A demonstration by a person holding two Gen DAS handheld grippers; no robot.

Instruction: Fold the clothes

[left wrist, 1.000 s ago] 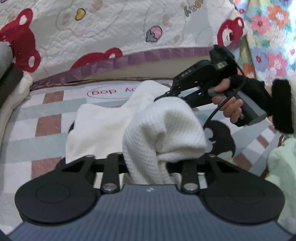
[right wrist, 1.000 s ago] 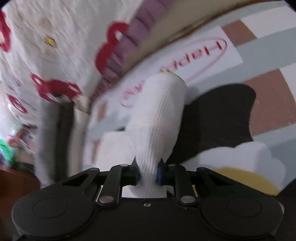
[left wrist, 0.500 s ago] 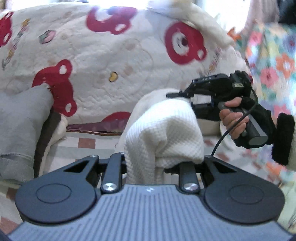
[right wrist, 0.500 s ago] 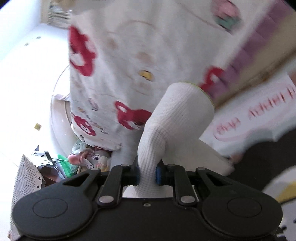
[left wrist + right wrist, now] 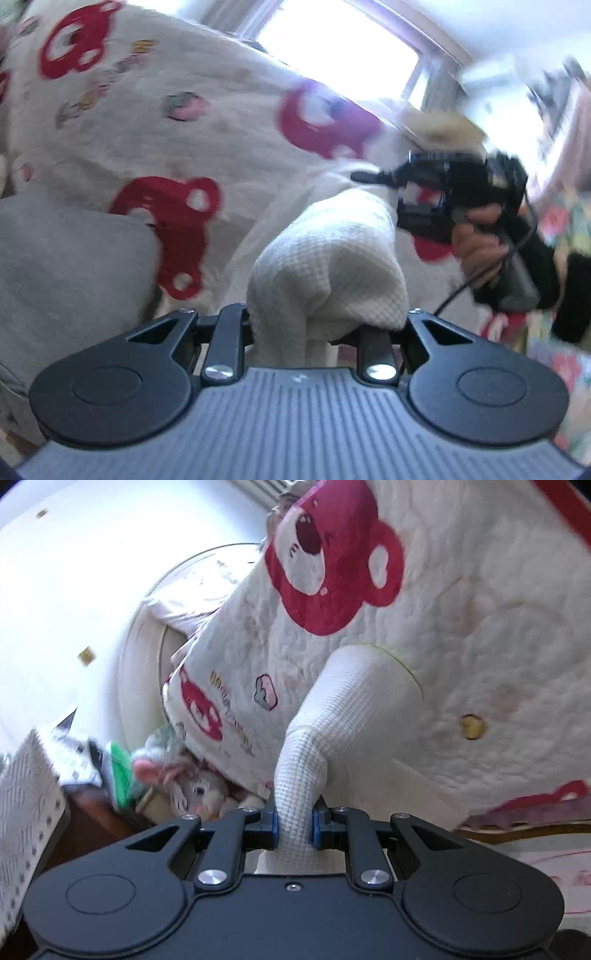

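A white waffle-knit garment (image 5: 332, 258) hangs bunched between both grippers, lifted in front of the bear quilt. My left gripper (image 5: 306, 325) is shut on one thick fold of it; the cloth drapes over the fingers and hides their tips. In the right wrist view my right gripper (image 5: 294, 823) is shut on a narrower roll of the same garment (image 5: 354, 701), its blue pads (image 5: 271, 825) pressing both sides. The left wrist view also shows the right gripper (image 5: 365, 178) up at the right, held by a person's hand (image 5: 476, 240) in a dark sleeve.
A white quilt with red bears (image 5: 184, 129) fills the background. A grey garment (image 5: 66, 266) lies at the left. A bright window (image 5: 340, 48) is above, floral fabric (image 5: 565, 221) at the right. A plush toy (image 5: 195, 786) and a patterned bag (image 5: 26, 775) sit low left.
Both grippers have risen with the white garment, lifting it off the patterned mat. The views have swung up from the mat to the quilt and window. Both grips have held.
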